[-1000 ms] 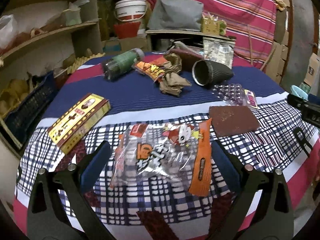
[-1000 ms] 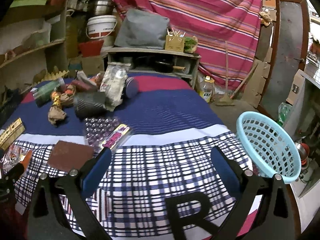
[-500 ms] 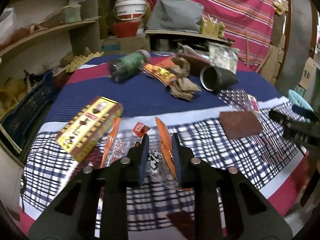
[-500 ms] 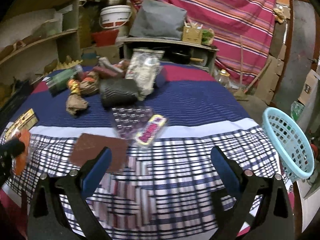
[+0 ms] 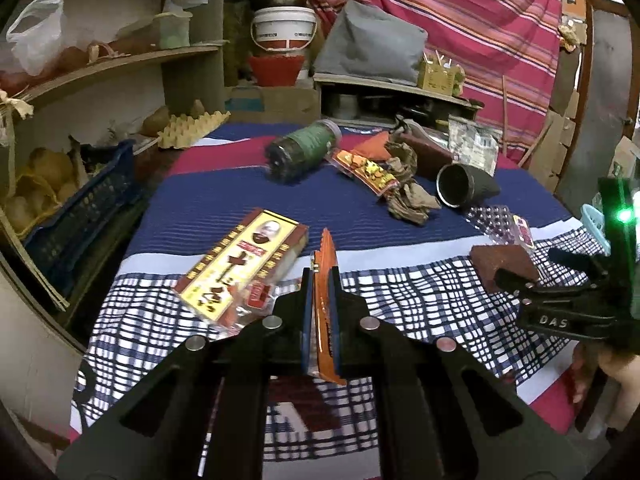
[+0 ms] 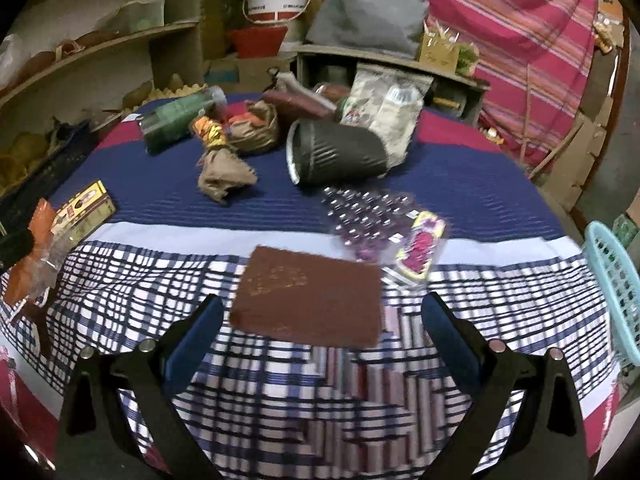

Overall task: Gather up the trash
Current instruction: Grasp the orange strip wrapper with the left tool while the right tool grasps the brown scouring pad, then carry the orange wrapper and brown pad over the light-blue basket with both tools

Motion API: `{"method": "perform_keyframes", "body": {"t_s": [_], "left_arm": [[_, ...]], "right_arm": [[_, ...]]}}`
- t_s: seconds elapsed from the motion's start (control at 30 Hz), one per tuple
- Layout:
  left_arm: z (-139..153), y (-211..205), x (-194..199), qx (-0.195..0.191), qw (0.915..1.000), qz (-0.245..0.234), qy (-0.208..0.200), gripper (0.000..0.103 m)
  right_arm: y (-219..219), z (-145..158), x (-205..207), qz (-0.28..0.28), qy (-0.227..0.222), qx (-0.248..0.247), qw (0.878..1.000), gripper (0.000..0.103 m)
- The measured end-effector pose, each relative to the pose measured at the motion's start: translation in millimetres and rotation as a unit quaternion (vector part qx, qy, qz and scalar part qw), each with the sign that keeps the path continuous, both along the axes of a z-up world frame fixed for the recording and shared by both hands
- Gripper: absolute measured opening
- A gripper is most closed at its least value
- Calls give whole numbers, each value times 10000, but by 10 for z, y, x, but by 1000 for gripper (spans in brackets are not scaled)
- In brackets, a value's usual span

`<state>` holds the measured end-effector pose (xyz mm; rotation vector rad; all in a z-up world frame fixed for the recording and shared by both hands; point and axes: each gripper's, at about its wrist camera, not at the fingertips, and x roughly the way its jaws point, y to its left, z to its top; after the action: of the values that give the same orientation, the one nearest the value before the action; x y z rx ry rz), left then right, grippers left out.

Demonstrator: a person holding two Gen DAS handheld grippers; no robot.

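Orange snack wrapper (image 5: 325, 300) pinched edge-on in left claw (image 5: 320, 312); right claw (image 6: 320, 340) spread over brown pad (image 6: 310, 300).

An orange-and-clear snack wrapper (image 5: 325, 312) sits between blue-padded black fingers (image 5: 306, 320). The tablecloth (image 6: 460, 184) runs navy with fine stripes, a pale band, then white-and-navy plaid edged in magenta. A rust-brown sheet (image 6: 312, 300), a yellow-and-maroon box (image 5: 244, 264), a dark ribbed cup (image 6: 340, 156) and a green jar (image 5: 304, 154) lie on it. A turquoise mesh basket (image 6: 612, 280) stands beside pink striped drapery (image 6: 520, 40).
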<state>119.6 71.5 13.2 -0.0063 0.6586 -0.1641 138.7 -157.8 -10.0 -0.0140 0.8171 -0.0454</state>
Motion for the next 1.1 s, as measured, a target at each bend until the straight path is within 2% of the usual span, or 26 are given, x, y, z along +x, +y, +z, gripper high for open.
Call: {"method": "perform_keyframes", "body": {"t_s": [0.33,0.37,0.43,0.63,0.87,1.1], "left_arm": [[118,36,-19,-97,9999,16,-112,6],[117,30,-15,-99,9999,25,-101,6],[104,18,-1,-117,9999,37,-63,6],[95,-84,3,13,10000,57,-39,5],[189,-287,-25,-19,9999,-28,-138,5],[310,-802,-31,8,9990,-351,-293,5]], "right_arm": [[24,-120,94,-108,176,-64,9998,97],[20,-119,102,-89,188,-46,9998,95],[24,-132,113,26,234,37,9997,85],[-1,-95,64,92,100,111,9998,84],[-262,259,-173,110,-451,-130,9988,84],[-861,563,-355,-215,-800,-232,9963,84]]}}
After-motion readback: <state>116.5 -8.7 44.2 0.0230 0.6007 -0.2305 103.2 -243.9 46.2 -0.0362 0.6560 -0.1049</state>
